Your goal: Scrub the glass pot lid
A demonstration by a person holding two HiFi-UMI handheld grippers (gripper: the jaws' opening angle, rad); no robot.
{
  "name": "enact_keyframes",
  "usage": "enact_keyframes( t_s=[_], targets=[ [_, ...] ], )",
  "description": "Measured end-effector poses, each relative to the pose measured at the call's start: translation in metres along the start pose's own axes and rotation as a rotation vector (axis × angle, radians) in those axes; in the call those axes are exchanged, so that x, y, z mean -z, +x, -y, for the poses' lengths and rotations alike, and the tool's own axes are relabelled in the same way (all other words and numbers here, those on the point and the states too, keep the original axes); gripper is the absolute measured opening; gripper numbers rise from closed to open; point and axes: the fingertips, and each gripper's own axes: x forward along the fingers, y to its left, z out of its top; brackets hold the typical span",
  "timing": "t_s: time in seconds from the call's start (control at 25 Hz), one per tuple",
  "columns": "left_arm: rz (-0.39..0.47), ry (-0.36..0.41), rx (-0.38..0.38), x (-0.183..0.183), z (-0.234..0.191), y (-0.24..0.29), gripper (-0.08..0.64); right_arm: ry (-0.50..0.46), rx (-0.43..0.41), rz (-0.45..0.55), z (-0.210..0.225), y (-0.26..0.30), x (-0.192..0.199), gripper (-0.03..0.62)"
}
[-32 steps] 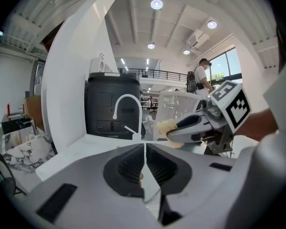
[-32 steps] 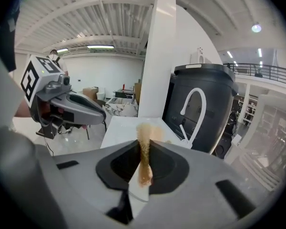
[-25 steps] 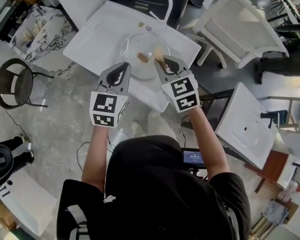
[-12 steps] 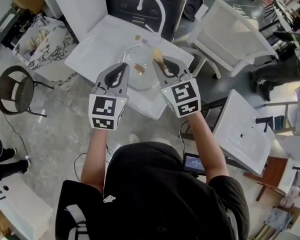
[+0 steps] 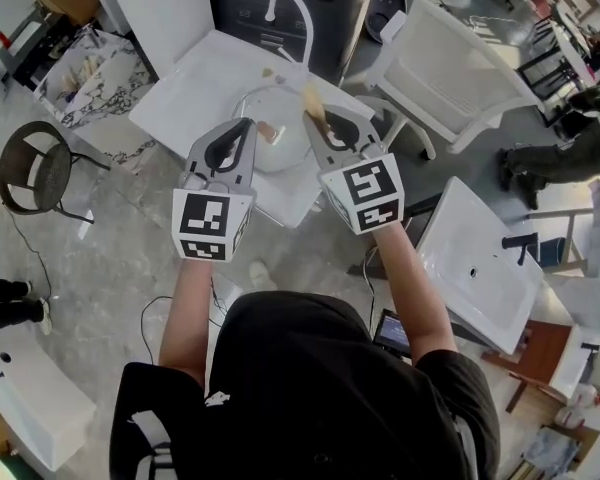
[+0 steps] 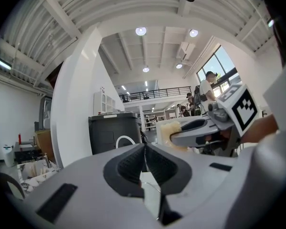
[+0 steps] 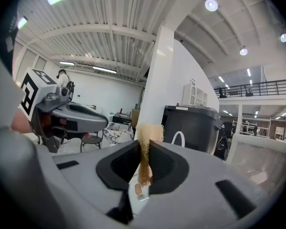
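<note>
The lid (image 5: 277,156) lies flat on the white table (image 5: 175,98), at 12 o'clock from the person in the head view, with its brown knob (image 5: 269,131) near its centre. The faucet (image 5: 283,8) stands at 12 o'clock from the lid, at the table's far edge. The left gripper (image 5: 244,126) is over the lid's 9 o'clock rim. Whether it touches the glass cannot be told. In the left gripper view its jaws are fully closed, pads meeting, with nothing seen between them (image 6: 144,150). The right gripper (image 5: 311,120) is over the lid's 2 o'clock rim. Its jaws are clamped on the sponge (image 5: 311,96), which stands out past the tips toward 12 o'clock. The right gripper view shows the sponge (image 7: 147,133) pinched thin between the pads (image 7: 156,163) and flaring wide above them. Each gripper view shows the other gripper alongside: the right gripper (image 6: 175,137) at 3 o'clock with the sponge (image 6: 167,128) at its tip, the left gripper (image 7: 104,121) at 9 o'clock. Both grippers point nearly level. A black chair (image 5: 35,173) stands at 9 o'clock from the table.
</note>
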Motion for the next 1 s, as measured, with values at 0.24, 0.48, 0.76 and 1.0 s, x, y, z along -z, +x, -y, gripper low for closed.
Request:
enact_keyframes(
  t_s=[0.24, 0.48, 0.76, 1.0],
  targets=[
    [0.018, -0.008, -0.011, -0.011, 0.028, -0.017, 0.012, -0.003, -0.016, 0.029, -0.01, -0.034, -0.004, 0.029],
    [0.029, -0.008, -0.026, -0.017, 0.055, -0.039, 0.012, -0.009, -0.015, 0.034, -0.018, -0.067, 0.0, 0.029],
    [0.051, 0.004, -0.052, -0.024, 0.077, -0.064, 0.014, -0.018, -0.026, 0.034, -0.032, -0.097, 0.007, 0.029],
    [0.054, 0.013, -0.065, -0.024, 0.091, -0.082, 0.012, -0.005, -0.028, 0.049, -0.04, -0.117, 0.01, 0.029]
  ],
)
